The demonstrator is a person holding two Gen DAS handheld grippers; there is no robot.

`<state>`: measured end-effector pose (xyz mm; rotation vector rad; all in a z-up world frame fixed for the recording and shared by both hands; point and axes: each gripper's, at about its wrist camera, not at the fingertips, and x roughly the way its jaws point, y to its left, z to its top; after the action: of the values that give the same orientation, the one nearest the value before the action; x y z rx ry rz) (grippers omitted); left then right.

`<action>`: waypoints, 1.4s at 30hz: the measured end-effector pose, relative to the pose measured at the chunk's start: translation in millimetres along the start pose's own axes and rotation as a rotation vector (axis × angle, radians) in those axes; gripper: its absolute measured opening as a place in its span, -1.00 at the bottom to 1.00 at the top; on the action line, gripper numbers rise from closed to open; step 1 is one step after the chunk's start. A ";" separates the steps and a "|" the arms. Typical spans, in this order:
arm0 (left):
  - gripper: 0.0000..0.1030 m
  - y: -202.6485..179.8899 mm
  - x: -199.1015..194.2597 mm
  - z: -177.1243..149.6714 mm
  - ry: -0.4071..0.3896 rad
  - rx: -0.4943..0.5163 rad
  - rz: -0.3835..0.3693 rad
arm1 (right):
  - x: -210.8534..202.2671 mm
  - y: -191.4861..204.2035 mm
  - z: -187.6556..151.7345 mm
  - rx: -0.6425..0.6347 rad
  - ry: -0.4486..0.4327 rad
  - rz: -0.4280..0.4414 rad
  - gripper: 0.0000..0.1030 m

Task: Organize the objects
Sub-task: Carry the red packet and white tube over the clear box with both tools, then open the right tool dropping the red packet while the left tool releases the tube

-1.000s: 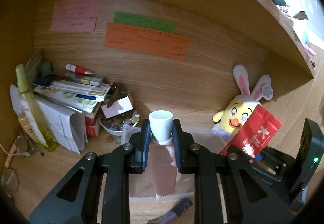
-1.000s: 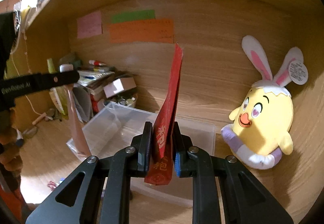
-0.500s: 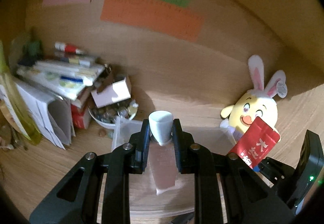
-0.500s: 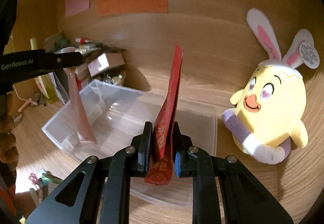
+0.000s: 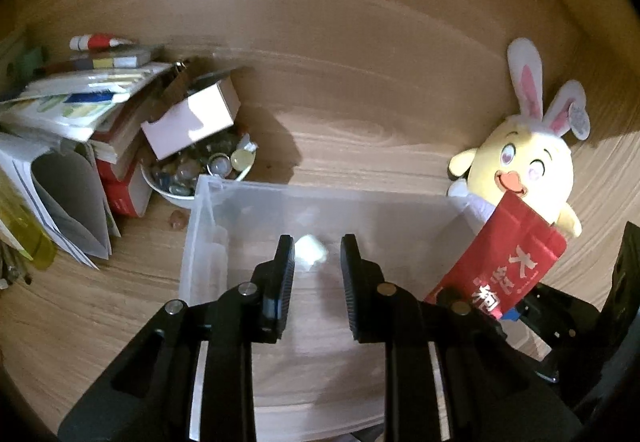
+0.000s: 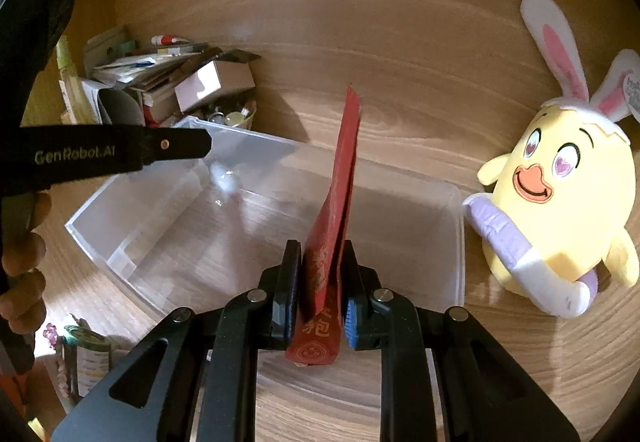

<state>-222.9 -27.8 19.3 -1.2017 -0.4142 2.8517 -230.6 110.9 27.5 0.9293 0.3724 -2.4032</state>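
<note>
A clear plastic bin sits on the wooden desk. My left gripper is open above it; a blurred white-capped tube shows between the jaws, free of them, and as a pale blur in the right wrist view below the left gripper. My right gripper is shut on a red pouch held upright over the bin. The pouch also shows in the left wrist view.
A yellow bunny-eared plush leans at the bin's right. A pile of books and papers, a white box and a bowl of beads crowd the left. A jar stands at the front left.
My left gripper has opened and let go of the white-capped tube, which drops blurred into the bin. Both grippers moved forward over the bin. The red pouch stays gripped.
</note>
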 end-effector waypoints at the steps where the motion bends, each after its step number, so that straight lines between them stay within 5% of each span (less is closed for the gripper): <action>1: -0.48 0.3 1.0 -0.3 0.003 0.001 0.003 | 1.2 -0.3 -0.1 0.001 0.003 -0.005 -0.65; 6: -0.15 3.5 0.9 -3.2 0.003 0.001 0.013 | 5.9 -4.5 -0.5 0.011 0.023 -0.012 -0.59; 11: 0.16 5.0 -6.2 -3.1 -0.015 0.006 0.017 | 3.8 -4.3 -0.7 0.004 0.017 -0.032 0.10; 17: 0.35 4.4 -23.7 -5.3 -0.040 0.021 0.025 | -8.3 -0.1 1.4 -0.009 -0.017 -0.045 0.48; 25: 0.65 5.4 -47.9 -17.3 -0.063 0.056 0.031 | -30.1 8.1 -2.0 -0.049 -0.032 -0.062 0.61; 42: 0.83 12.0 -87.4 -56.5 -0.076 0.100 0.072 | -79.2 9.7 -18.1 -0.011 -0.085 -0.032 0.72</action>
<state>-120.5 -36.6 39.8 -1.1177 -0.2314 2.9467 -166.1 140.7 68.0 0.8188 0.3707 -2.4577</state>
